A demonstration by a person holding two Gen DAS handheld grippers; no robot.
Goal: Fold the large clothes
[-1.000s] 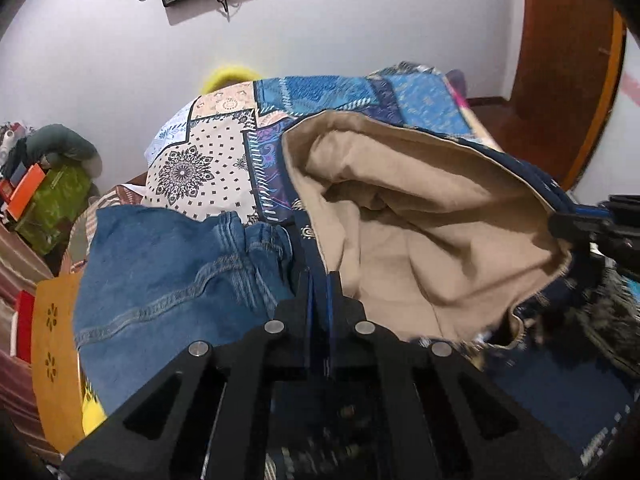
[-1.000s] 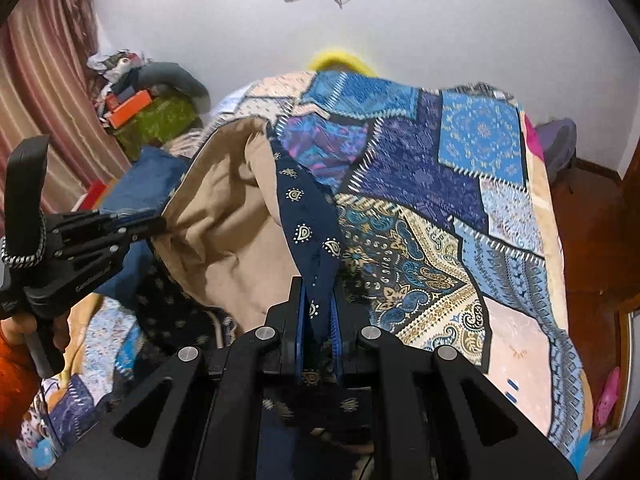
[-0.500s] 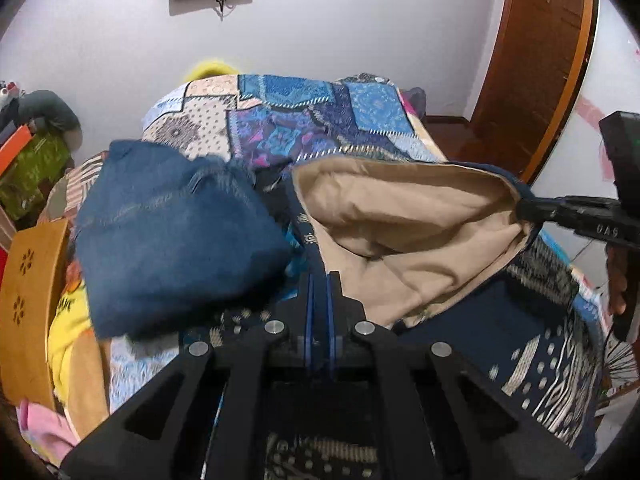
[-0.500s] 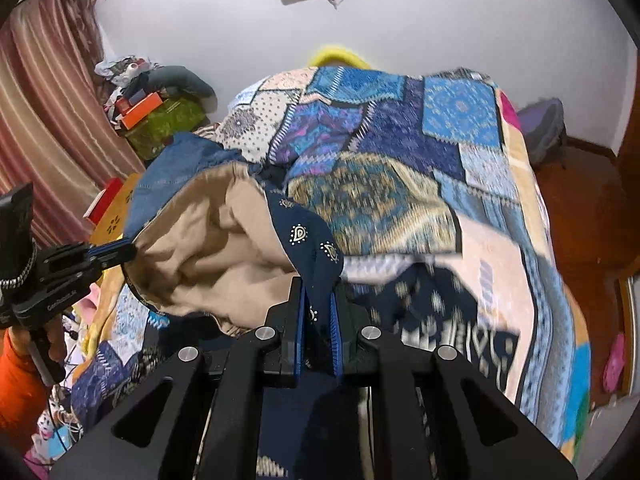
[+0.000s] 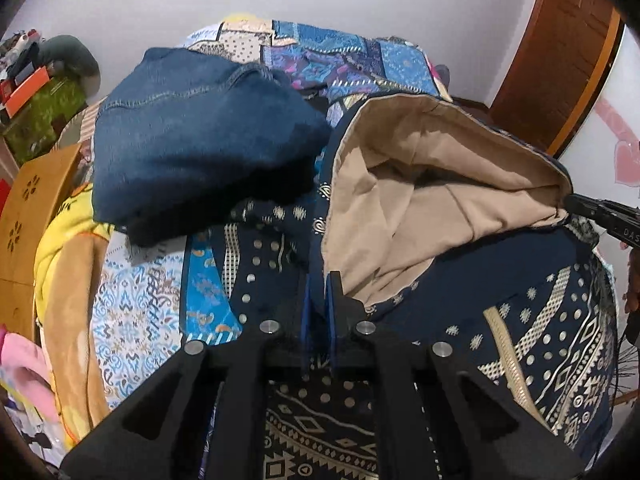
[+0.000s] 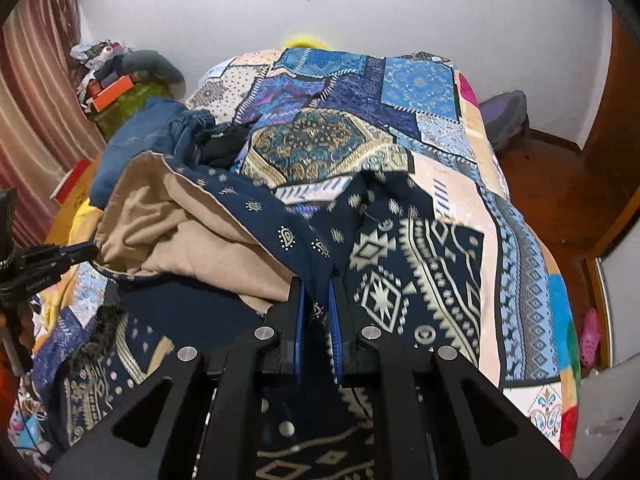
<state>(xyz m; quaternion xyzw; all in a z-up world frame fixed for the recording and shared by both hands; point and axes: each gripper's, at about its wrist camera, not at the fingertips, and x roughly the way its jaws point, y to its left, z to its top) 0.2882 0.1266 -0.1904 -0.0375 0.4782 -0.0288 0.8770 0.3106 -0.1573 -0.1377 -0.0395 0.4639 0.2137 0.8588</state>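
A large navy garment with cream patterns and a tan lining lies on the bed, also in the right wrist view. My left gripper is shut on its navy hem at one corner. My right gripper is shut on the hem at the other corner; it shows at the right edge of the left wrist view. The left gripper shows at the left of the right wrist view. The hem is stretched between them, lining facing up, over the patterned lower part.
Folded blue jeans lie on the bed just left of the garment. The patchwork bedspread covers the bed. A yellow blanket hangs at the bed's left edge. Cluttered boxes and a curtain stand at left, a wooden door at right.
Both grippers have pulled the held hem back toward me and lower, laying the lining-side flap over the patterned lower part. The jeans now lie beyond the garment.
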